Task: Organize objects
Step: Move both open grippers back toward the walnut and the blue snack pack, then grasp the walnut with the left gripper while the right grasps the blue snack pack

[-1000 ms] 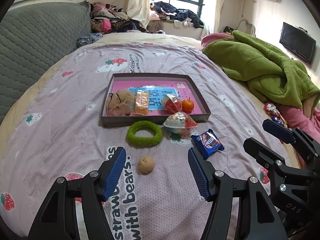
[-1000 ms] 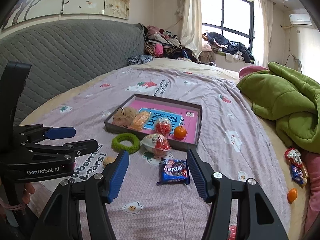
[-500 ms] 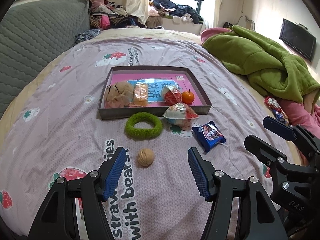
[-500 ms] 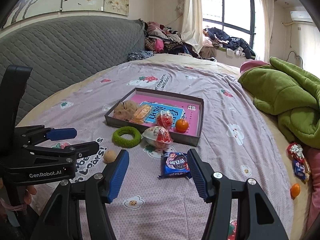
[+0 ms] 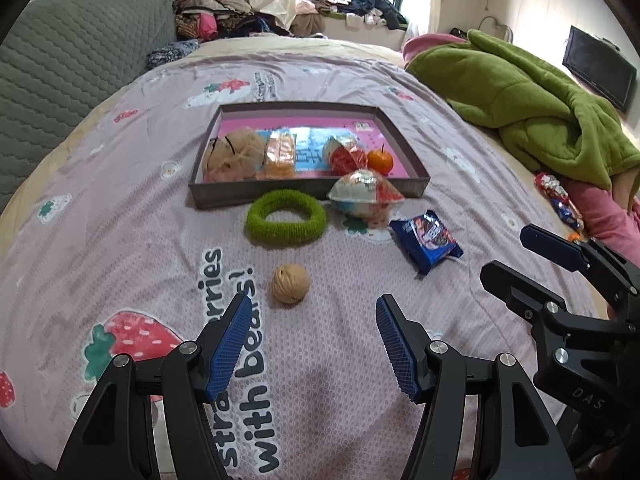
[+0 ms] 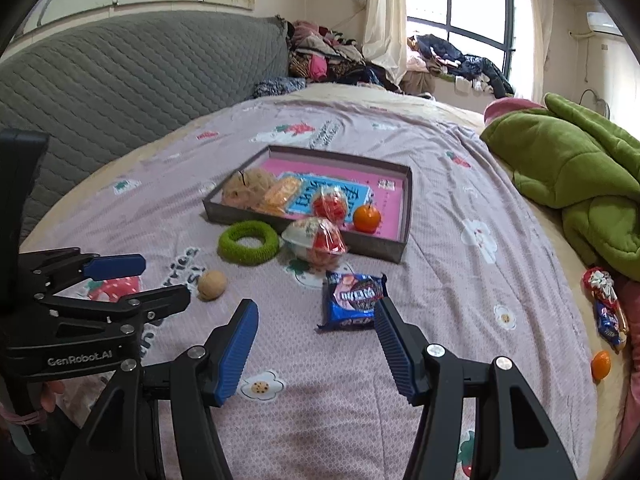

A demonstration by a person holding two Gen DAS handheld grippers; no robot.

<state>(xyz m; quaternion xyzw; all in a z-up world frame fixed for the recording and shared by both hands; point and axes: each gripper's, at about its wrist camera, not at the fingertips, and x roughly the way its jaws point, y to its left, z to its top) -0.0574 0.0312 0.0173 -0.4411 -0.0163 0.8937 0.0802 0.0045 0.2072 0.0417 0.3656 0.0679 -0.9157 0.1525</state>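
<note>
A shallow grey tray (image 5: 224, 196) with a pink floor sits on the bed and holds a beige pouch, an orange snack pack, a red-wrapped snack and a small orange (image 5: 380, 161). In front of it lie a green fuzzy ring (image 5: 286, 222), a wrapped bowl-shaped snack (image 5: 366, 196), a blue biscuit packet (image 5: 426, 240) and a walnut (image 5: 291, 283). My left gripper (image 5: 314, 312) is open and empty just short of the walnut. My right gripper (image 6: 316, 314) is open and empty, just short of the blue packet (image 6: 354, 298).
A green blanket (image 5: 520, 104) is heaped at the right. Loose snack packets (image 6: 606, 304) and a small orange (image 6: 601, 364) lie at the bed's right edge. A grey quilted headboard (image 6: 120, 76) stands at the left. Clothes are piled by the window.
Both grippers have moved forward and lower towards the objects in front of the tray; the walnut and blue packet look closer. Both stay open.
</note>
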